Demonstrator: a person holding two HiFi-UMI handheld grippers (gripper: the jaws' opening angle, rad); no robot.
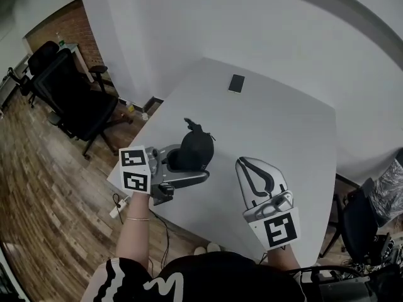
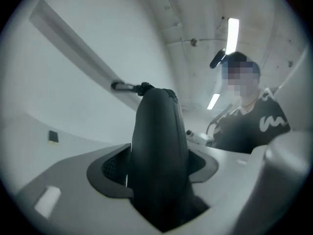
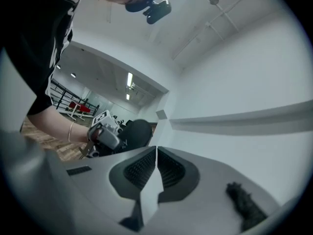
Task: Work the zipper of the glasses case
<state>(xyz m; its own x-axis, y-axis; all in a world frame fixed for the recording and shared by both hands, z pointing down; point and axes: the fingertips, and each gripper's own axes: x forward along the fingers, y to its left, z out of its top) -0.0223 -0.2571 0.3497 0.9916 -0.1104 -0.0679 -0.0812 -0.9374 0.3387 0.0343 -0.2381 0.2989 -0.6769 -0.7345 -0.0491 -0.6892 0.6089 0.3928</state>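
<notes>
Surroundings, head view: white table (image 1: 271, 124) with a dark phone (image 1: 236, 83) lying flat near its far edge, well apart from everything else. Black office chair (image 1: 72, 96) on wood floor (image 1: 44, 187) to the left, in front of a brick wall (image 1: 69, 27). Loose cable (image 1: 119, 203) on the floor beside the table's near-left corner. Nothing lying between the two grippers.

Task's thing: black glasses case (image 1: 194, 150), over the near-left part of the table, with a slim dark tab (image 1: 191, 124) sticking out of its far end.

Seen only in the left gripper view: case (image 2: 159, 155) end-on, filling the middle of the picture and hiding most of the table beyond; tab (image 2: 124, 86) pointing left at its top; ceiling strip light (image 2: 232, 33); person's dark printed top (image 2: 259, 124).

Seen only in the right gripper view: case (image 3: 134, 131) from the side, with a bracelet (image 3: 71, 130) on the wrist behind it.

Left gripper (image 1: 192, 162): fingers (image 2: 73, 190) wide apart and clamped on the case, ribbed pads (image 2: 115, 168) pressed to its sides.

Right gripper (image 1: 255, 172): over the near-right part of the table, apart from the case; pads (image 3: 142, 168) together, only a hairline seam between them, nothing held.
</notes>
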